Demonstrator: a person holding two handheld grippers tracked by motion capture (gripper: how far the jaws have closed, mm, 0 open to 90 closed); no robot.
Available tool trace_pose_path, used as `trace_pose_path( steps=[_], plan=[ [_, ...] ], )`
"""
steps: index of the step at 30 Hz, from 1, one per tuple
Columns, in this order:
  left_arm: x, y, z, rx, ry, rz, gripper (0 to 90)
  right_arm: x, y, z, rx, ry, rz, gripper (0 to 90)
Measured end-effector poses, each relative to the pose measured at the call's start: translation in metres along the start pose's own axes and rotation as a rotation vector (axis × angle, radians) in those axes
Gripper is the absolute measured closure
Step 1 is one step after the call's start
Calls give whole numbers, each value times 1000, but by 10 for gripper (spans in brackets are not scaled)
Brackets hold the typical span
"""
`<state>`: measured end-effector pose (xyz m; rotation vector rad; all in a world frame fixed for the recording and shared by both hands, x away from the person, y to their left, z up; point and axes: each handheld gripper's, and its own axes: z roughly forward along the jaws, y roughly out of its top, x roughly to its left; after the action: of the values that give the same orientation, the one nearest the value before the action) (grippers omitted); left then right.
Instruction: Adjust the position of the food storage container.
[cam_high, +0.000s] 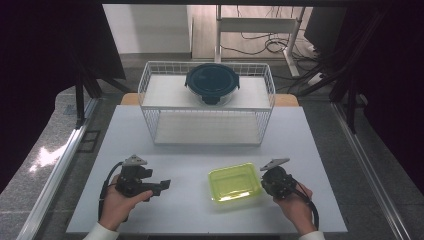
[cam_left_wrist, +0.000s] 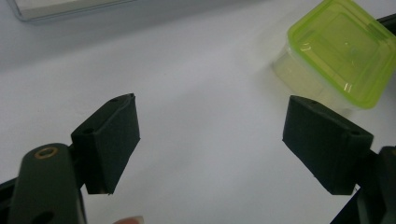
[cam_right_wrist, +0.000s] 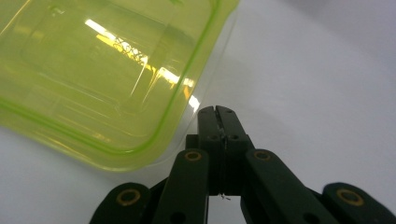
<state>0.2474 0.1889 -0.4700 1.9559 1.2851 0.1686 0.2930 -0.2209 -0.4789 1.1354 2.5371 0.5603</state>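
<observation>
A rectangular container with a translucent yellow-green lid (cam_high: 236, 182) (cam_left_wrist: 343, 49) (cam_right_wrist: 102, 70) rests on the white table (cam_high: 210, 142) toward the front right. My right gripper (cam_high: 269, 184) (cam_right_wrist: 217, 112) is shut with nothing between its jaws, its tip right beside the container's right edge. My left gripper (cam_high: 162, 186) (cam_left_wrist: 210, 140) lies at the front left, pointing right toward the container, jaws wide apart over bare table.
A white wire basket shelf (cam_high: 207, 102) stands at the back middle of the table. A round container with a dark lid (cam_high: 212, 82) sits on its top tier. Table edges run close to both hands at the front.
</observation>
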Motion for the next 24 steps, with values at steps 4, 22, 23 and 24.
trace_pose_path(
  steps=[4, 22, 23, 24],
  plan=[
    [0, 0, 1, 1, -3, -1, 182, 10, 5, 4, 1, 12, -21, 888],
    [3, 0, -1, -4, -9, -16, 182, 56, 32, 21, -3, 80, -111, 888],
    [3, 0, 0, -4, -9, -16, 182, 58, 32, 21, 0, 82, -114, 888],
    [3, 0, 0, -5, -9, -16, 182, 61, 33, 22, 7, 84, -121, 888]
  ],
)
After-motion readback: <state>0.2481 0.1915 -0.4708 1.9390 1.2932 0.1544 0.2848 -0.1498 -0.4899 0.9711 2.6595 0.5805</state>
